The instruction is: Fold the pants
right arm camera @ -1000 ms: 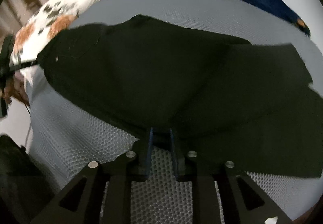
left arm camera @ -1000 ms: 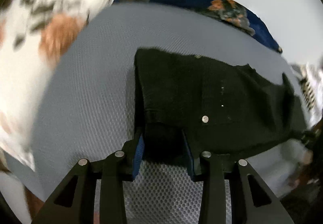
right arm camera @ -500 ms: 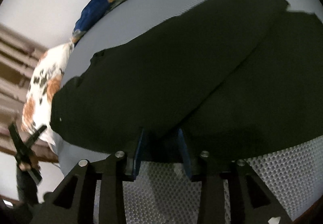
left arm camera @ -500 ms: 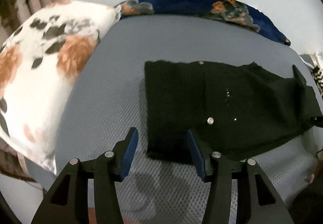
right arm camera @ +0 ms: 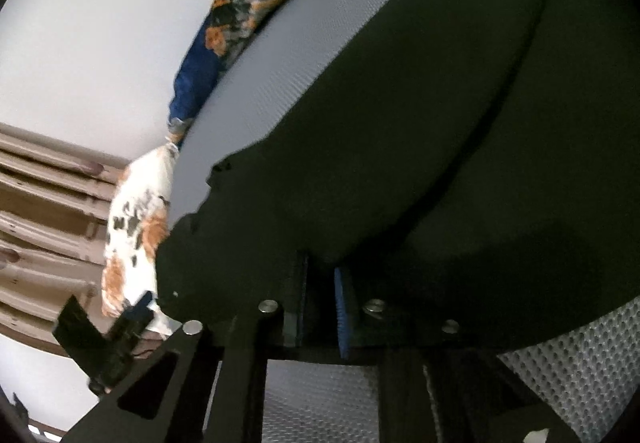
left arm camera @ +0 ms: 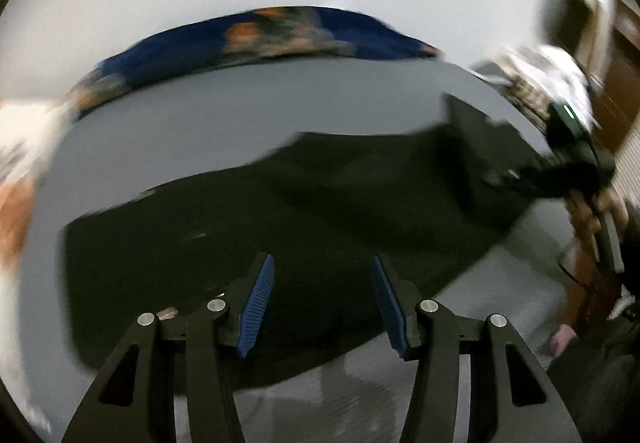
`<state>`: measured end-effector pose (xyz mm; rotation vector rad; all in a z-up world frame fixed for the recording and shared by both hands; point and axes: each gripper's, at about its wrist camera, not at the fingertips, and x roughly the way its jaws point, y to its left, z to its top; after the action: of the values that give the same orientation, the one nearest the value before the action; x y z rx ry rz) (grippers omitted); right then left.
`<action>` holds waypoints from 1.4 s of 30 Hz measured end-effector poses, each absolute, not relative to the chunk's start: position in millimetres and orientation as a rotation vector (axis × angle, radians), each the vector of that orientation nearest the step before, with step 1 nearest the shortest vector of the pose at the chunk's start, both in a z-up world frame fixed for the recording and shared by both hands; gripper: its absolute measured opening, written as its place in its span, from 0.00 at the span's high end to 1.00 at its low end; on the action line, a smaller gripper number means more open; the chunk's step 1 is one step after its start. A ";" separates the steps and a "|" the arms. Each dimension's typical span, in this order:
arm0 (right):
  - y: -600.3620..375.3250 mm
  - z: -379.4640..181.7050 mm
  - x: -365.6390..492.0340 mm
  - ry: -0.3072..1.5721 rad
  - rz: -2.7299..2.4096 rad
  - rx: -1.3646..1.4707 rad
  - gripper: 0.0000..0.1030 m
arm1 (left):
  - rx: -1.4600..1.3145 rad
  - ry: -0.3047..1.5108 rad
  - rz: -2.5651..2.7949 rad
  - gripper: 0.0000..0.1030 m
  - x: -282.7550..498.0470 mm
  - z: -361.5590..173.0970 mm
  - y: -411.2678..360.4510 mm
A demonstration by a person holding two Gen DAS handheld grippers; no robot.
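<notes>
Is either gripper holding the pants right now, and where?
The right gripper pinches the black pants at their near edge; the left gripper is open, holding nothing.

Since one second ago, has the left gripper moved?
Yes. The left gripper released the black pants and now hangs open above them; against the blue floral cushion, its view has swung rightward.

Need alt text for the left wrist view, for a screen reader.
The left gripper, open and empty, hovers over black pants spread on a grey bed. At far right, the right gripper holds the raised pants edge. A blue floral blanket lines the far side; image motion-blurred.
</notes>
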<state>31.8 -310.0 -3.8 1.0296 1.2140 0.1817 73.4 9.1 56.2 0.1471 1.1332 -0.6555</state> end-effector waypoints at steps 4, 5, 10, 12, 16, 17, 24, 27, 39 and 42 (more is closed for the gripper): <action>-313.1 2.6 38.1 1.201 0.188 1.033 0.92 | 0.210 1.111 -0.811 0.50 62.1 45.7 -56.9; -313.0 5.0 40.4 1.200 0.186 1.033 0.92 | 0.215 1.112 -0.836 0.50 60.7 44.2 -69.1; -316.9 12.2 46.0 1.180 0.198 1.062 0.92 | 0.268 1.107 -0.952 0.50 45.5 31.2 -128.8; -319.0 13.8 46.6 1.172 0.203 1.073 0.92 | 0.294 1.099 -0.956 0.50 40.8 25.4 -149.8; -325.4 12.7 44.2 1.149 0.213 1.108 0.92 | 0.319 1.126 -0.940 0.54 40.2 12.8 -173.9; -327.0 11.7 43.2 1.141 0.217 1.117 0.91 | 0.318 1.143 -0.945 0.70 40.5 8.9 -179.0; -345.5 -12.1 39.5 1.105 0.179 1.191 0.89 | 0.310 1.183 -0.923 0.93 43.4 6.8 -185.2; -368.0 -19.4 45.3 1.069 0.110 1.191 0.89 | 0.305 1.183 -0.921 0.93 42.5 9.6 -185.0; -476.2 -49.5 56.8 0.991 -0.160 1.227 0.88 | 0.289 1.210 -0.913 0.93 37.0 5.3 -186.9; -492.4 -56.8 53.2 0.999 -0.210 1.245 0.83 | 0.278 1.213 -0.915 0.93 37.7 7.5 -184.9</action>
<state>53.2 -492.4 -56.8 1.2448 0.9986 -0.2103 37.7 -184.9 7.5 0.2776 1.2129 -0.9148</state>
